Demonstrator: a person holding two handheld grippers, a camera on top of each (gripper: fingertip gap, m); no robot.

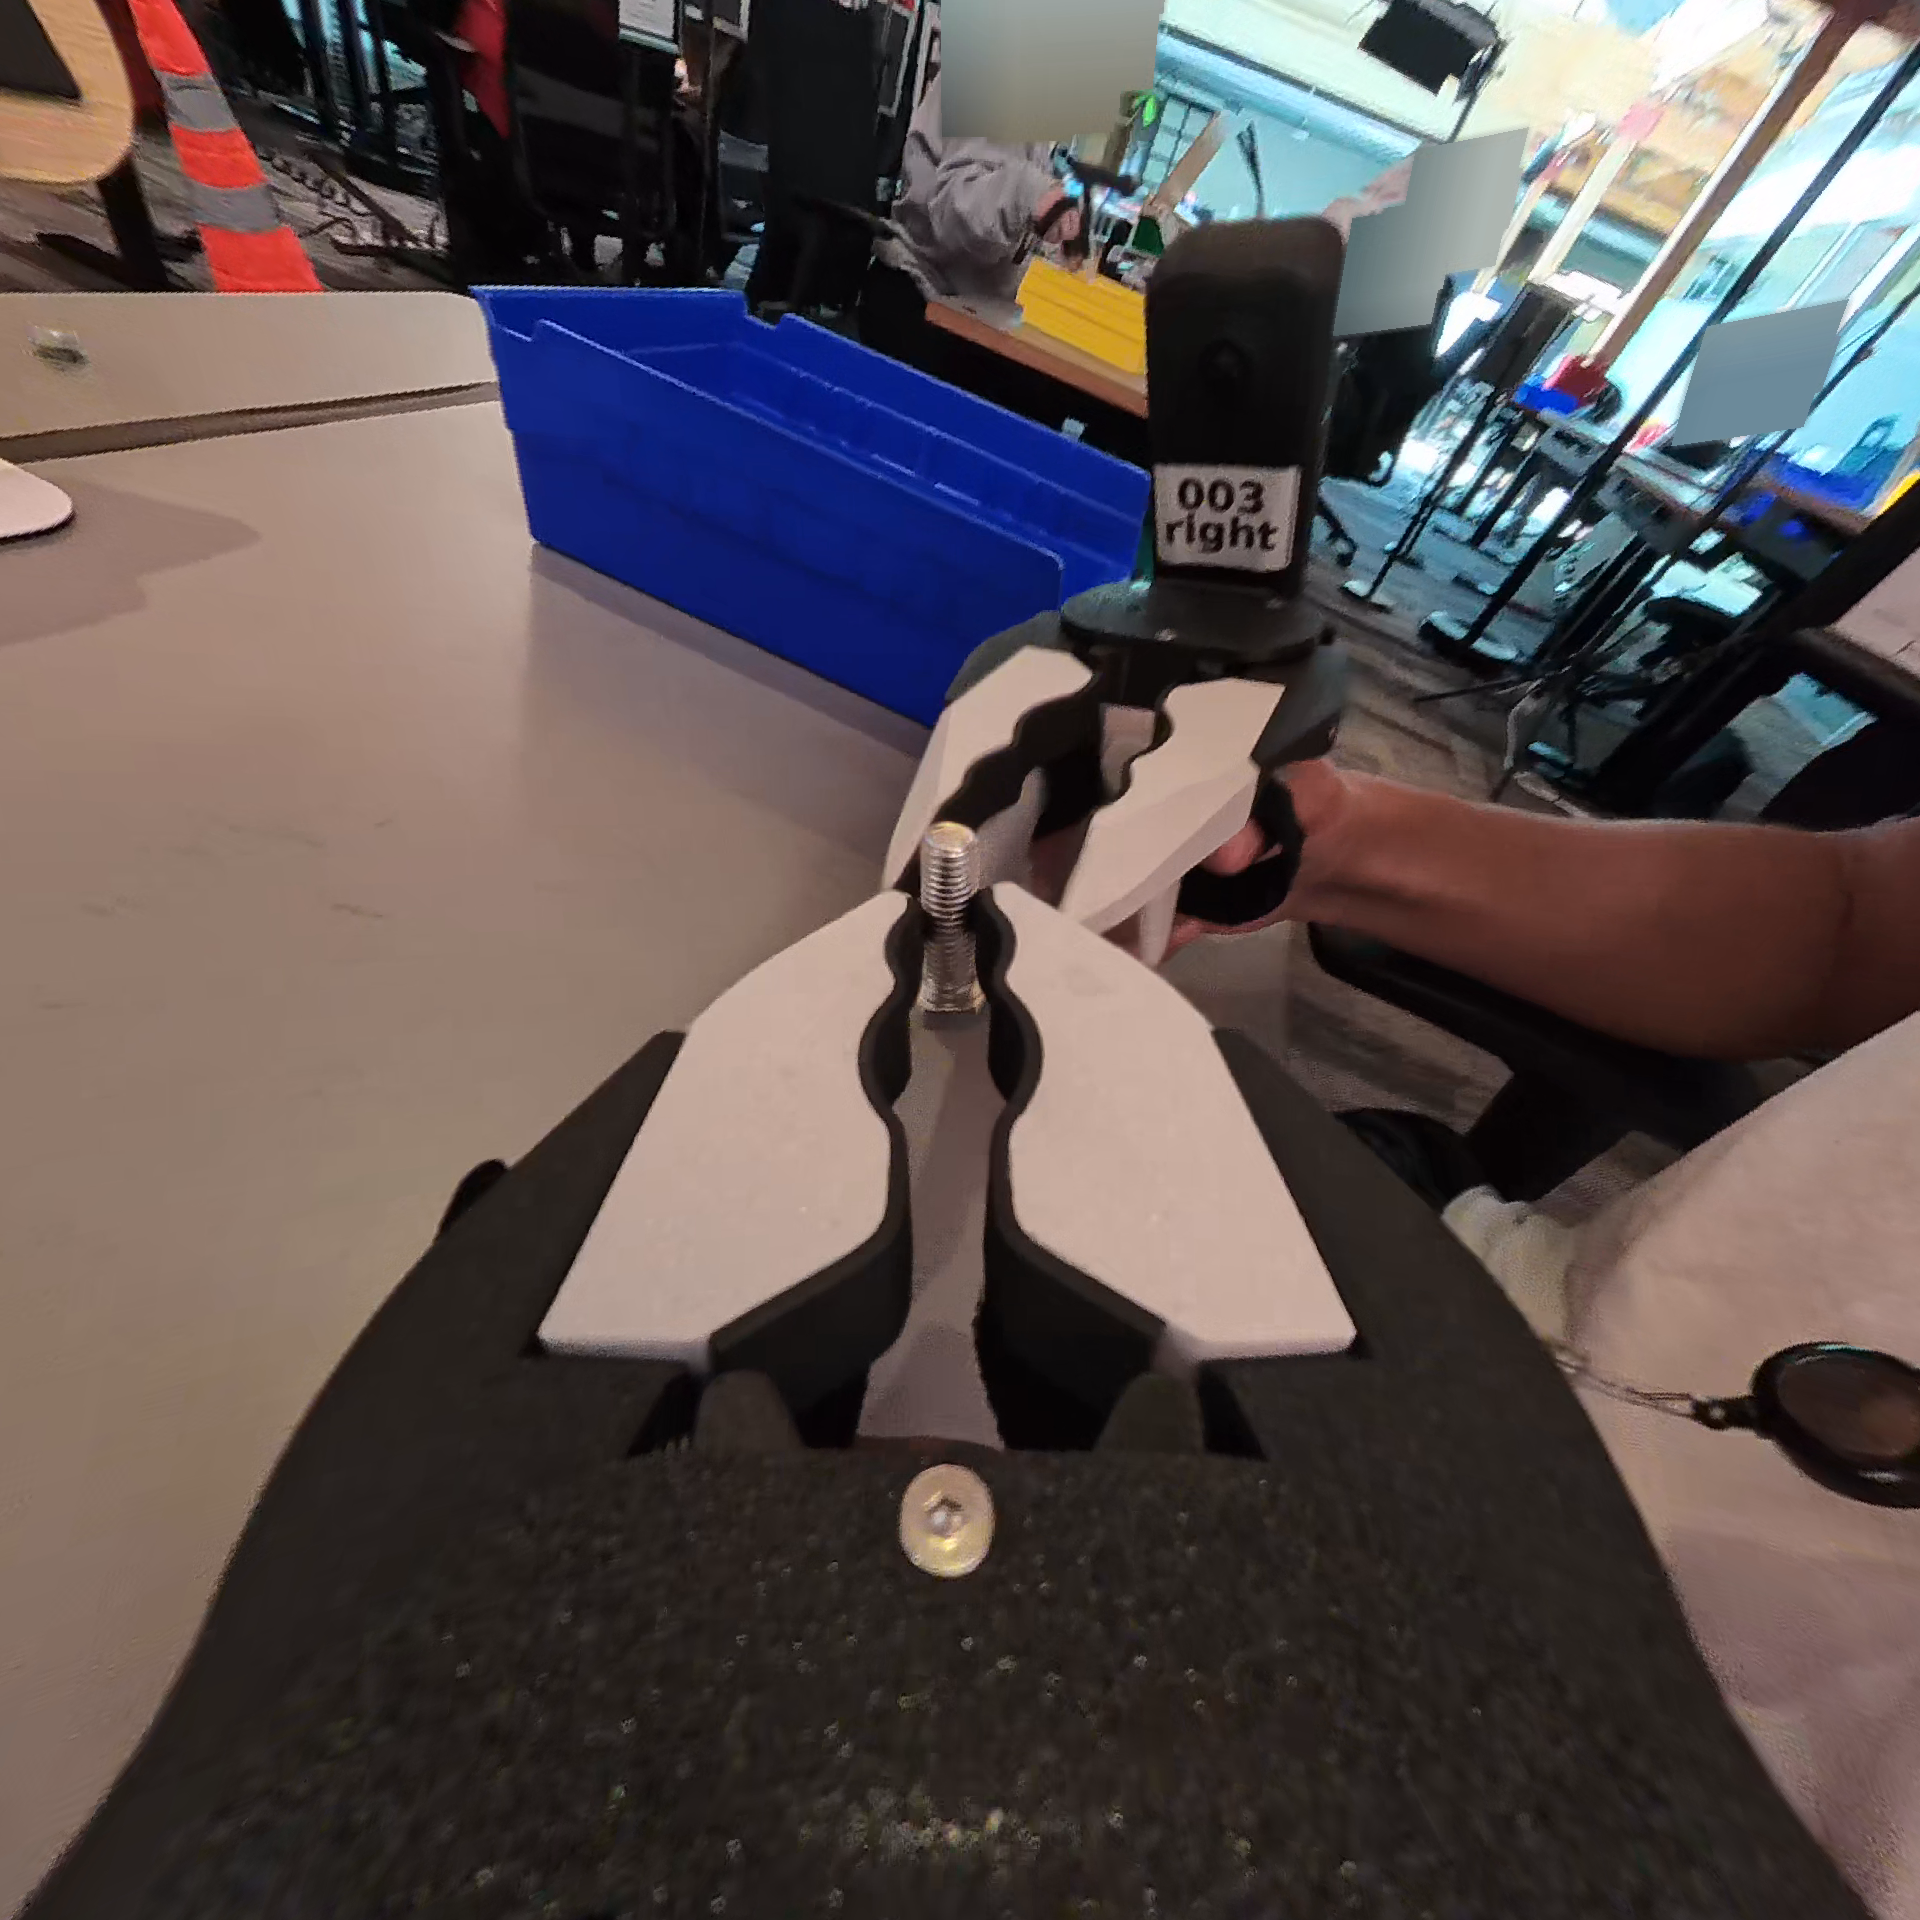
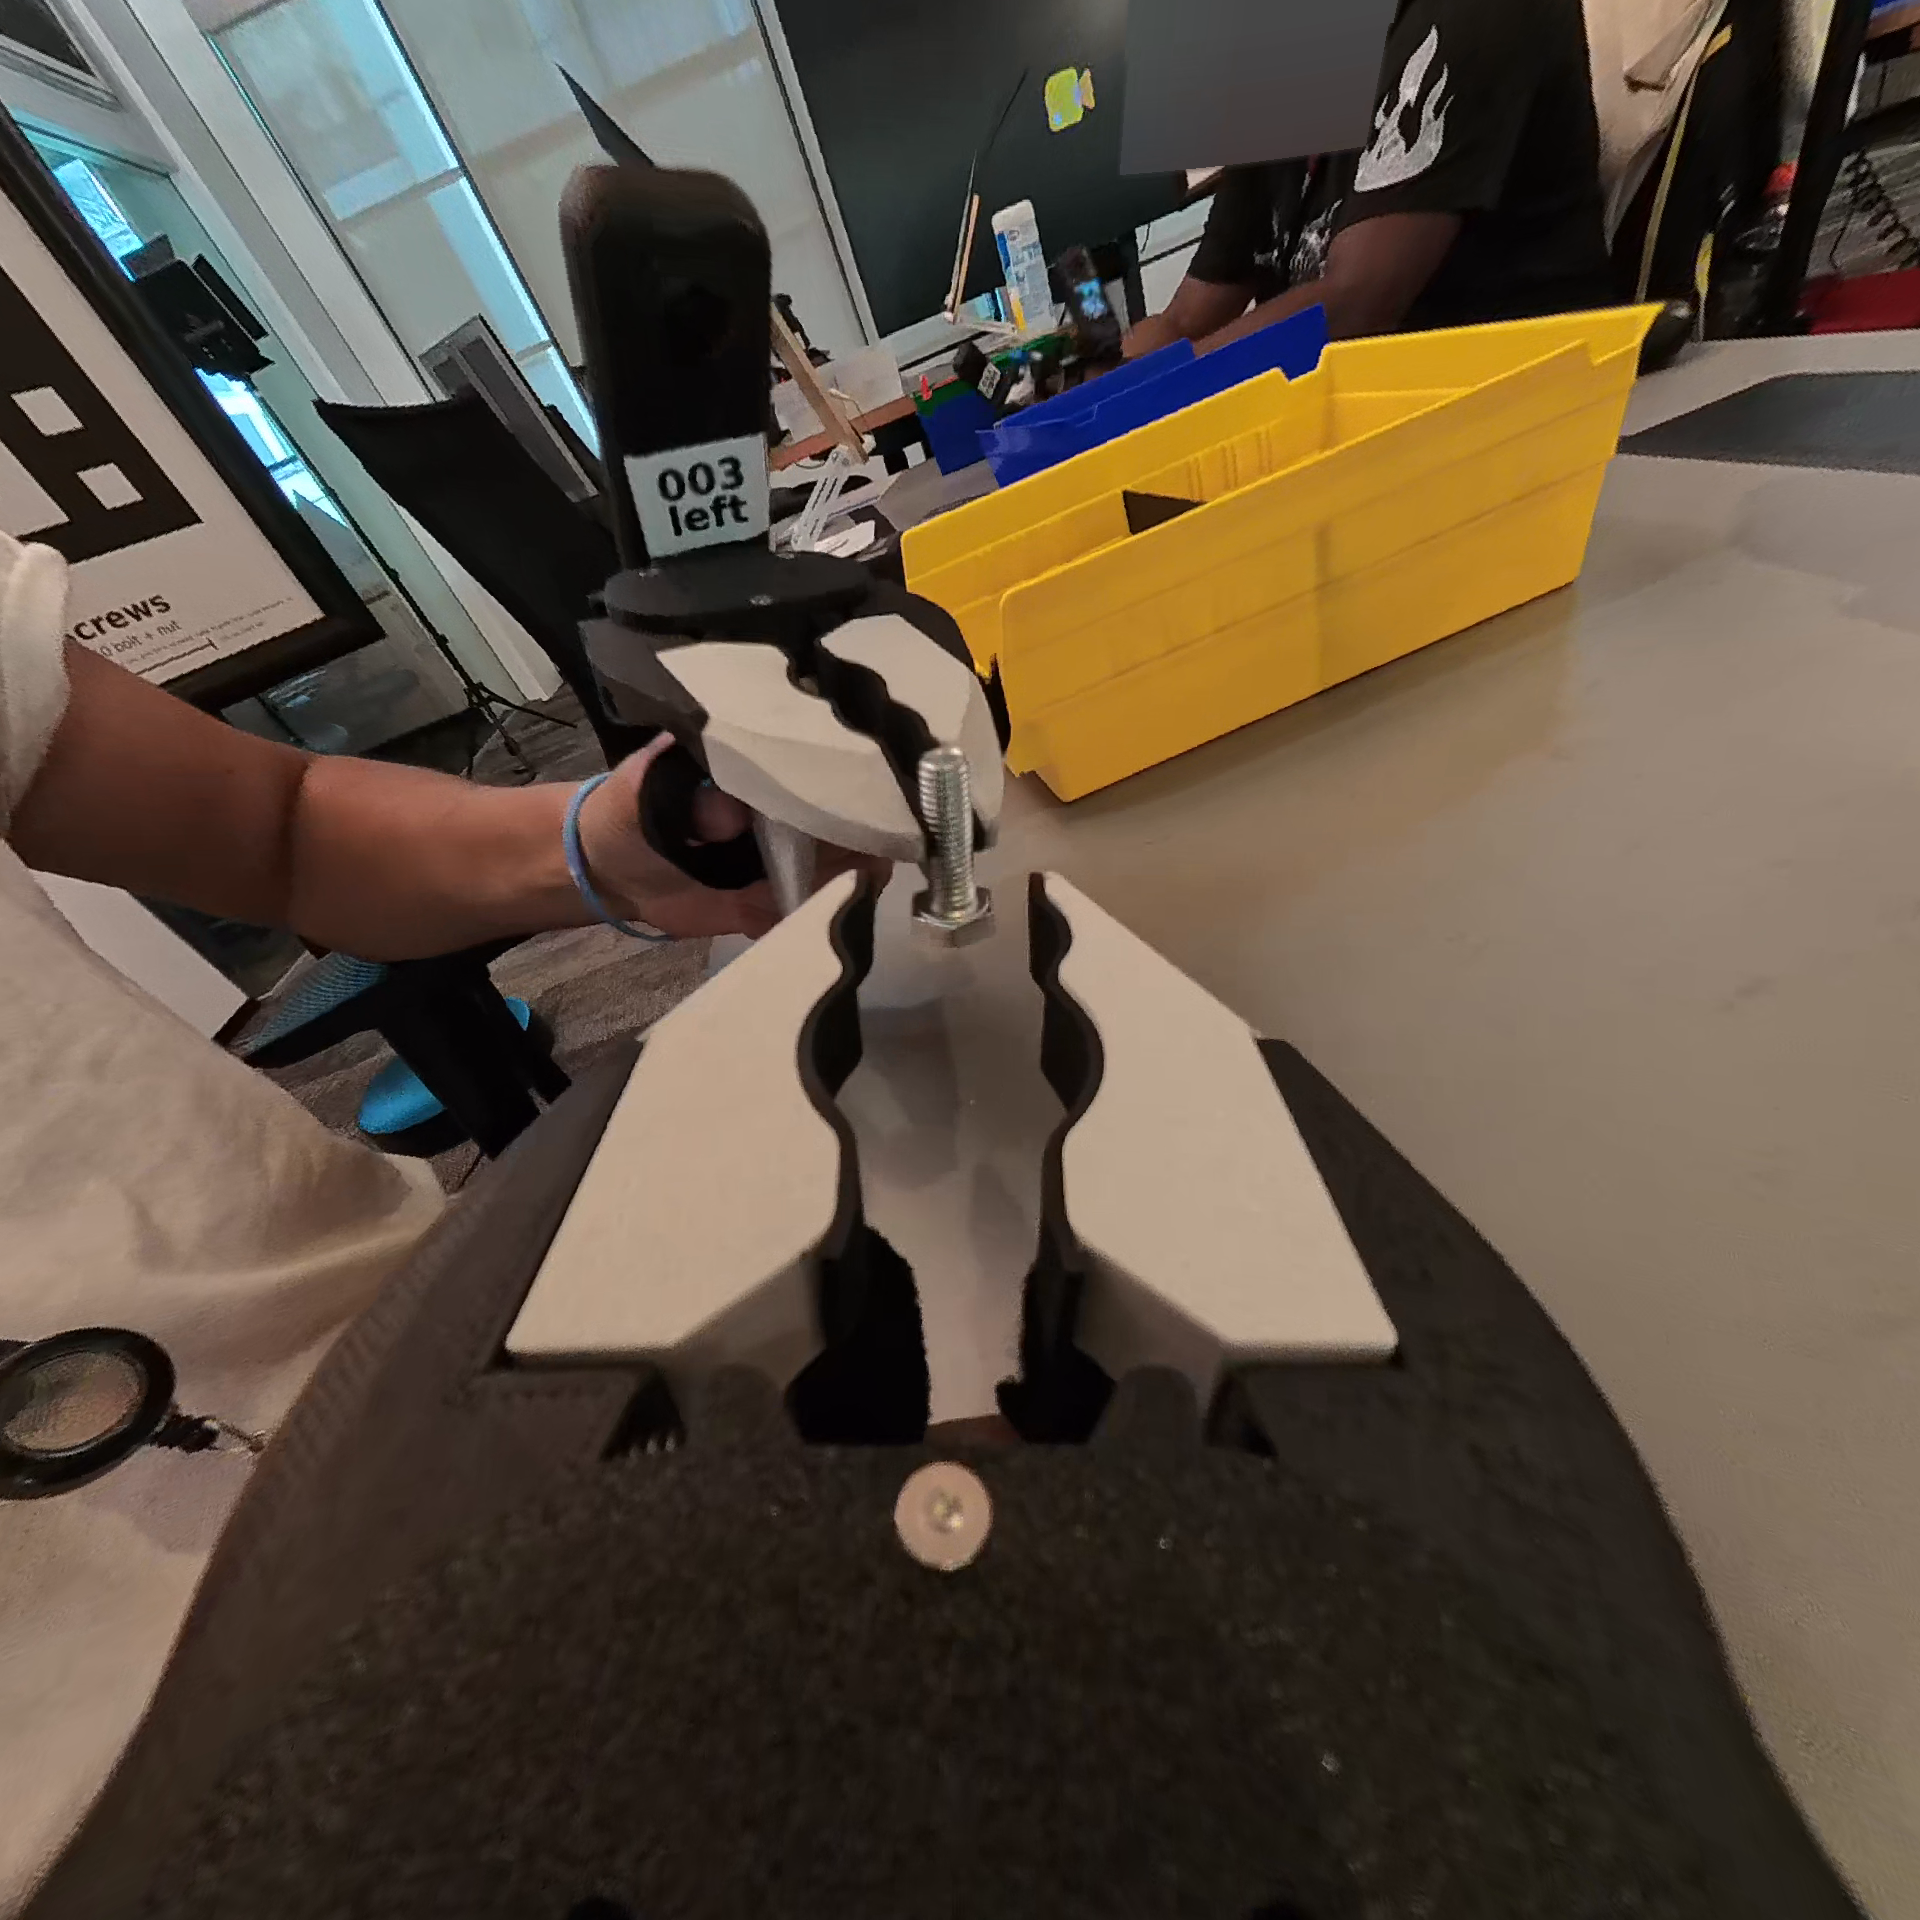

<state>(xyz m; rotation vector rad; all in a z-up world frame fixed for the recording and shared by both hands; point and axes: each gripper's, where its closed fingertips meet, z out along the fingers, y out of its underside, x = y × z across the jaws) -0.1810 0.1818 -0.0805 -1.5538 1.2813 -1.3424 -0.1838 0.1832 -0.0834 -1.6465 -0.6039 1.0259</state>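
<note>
- The bolt (image 1: 949,914) stands upright, threaded end up, hex head down, pinched partway along its shank.
- That's the left gripper (image 1: 948,904) clenched on it: both wavy-edged fingers close onto the threads, and in the right wrist view the bolt (image 2: 951,842) hangs from those tips with its head clear below them.
- Its long axis runs vertical, crosswise to the fingers that hold it.
- The right gripper (image 2: 948,888) sits released, jaws apart and nothing between them; the bolt's head hovers just ahead of its fingertips, roughly centred on the gap.
- So the bolt lies straight in front of the right gripper, very close, but not touching either fingertip as far as I can tell.
- From the left wrist view, the right gripper (image 1: 1049,873) comes in from the right side, tips pointing toward the bolt, a bare hand (image 1: 1262,842) round its black handle.
- A hand (image 2: 665,852) with a blue wristband holds the left gripper's handle.
- Below it all, the grey table (image 2: 1558,935); the bolt is held just above it.
- A yellow bin (image 2: 1299,582) stands on the table beyond the grippers; a blue bin (image 1: 790,468) shows in the left wrist view, well apart from the bolt.
- An orange cone (image 1: 223,156) and seated people fill the background.
</note>
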